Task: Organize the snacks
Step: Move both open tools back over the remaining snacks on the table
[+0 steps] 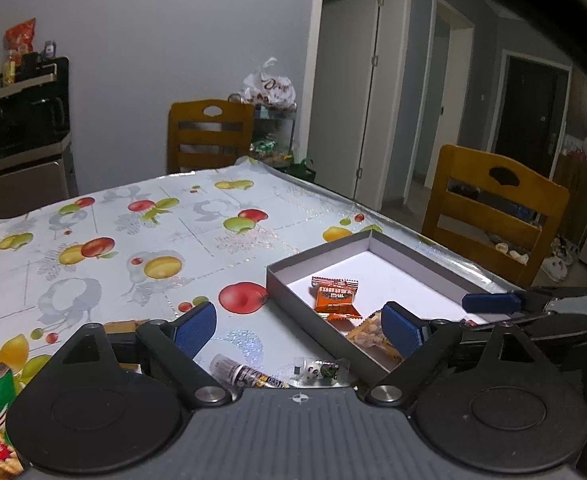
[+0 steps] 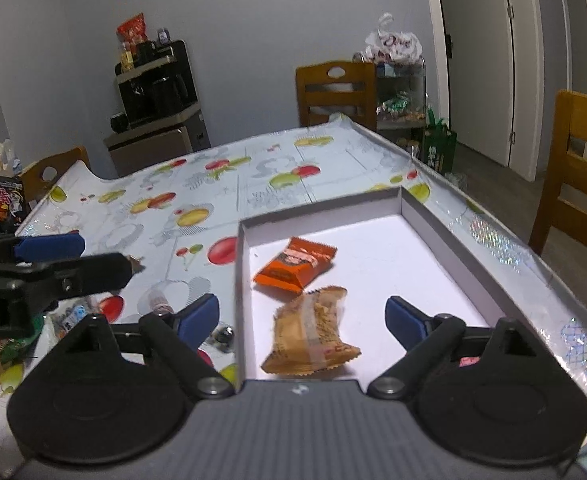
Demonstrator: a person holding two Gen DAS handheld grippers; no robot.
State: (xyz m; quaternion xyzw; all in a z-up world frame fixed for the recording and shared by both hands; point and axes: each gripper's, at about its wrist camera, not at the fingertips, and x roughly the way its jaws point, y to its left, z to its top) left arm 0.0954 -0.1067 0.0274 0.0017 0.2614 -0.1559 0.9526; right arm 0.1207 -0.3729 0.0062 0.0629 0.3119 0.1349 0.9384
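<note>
Tan snack packet [image 2: 313,330] lies in grey box [image 2: 445,220], lower centre of right-wrist frame, just below orange packet [image 2: 295,266]. Long axis runs up-frame, tilted slightly right. Light, crinkly, slippery film; pinch across middle, not crimped ends. Right gripper [image 2: 303,320] spread wide, empty. Left gripper [image 1: 299,326] likewise released, empty, straddling box's near-left wall.

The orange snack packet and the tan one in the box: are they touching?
Apart. The right wrist view shows a strip of white box floor between the orange snack packet and the tan packet inside the box.
</note>
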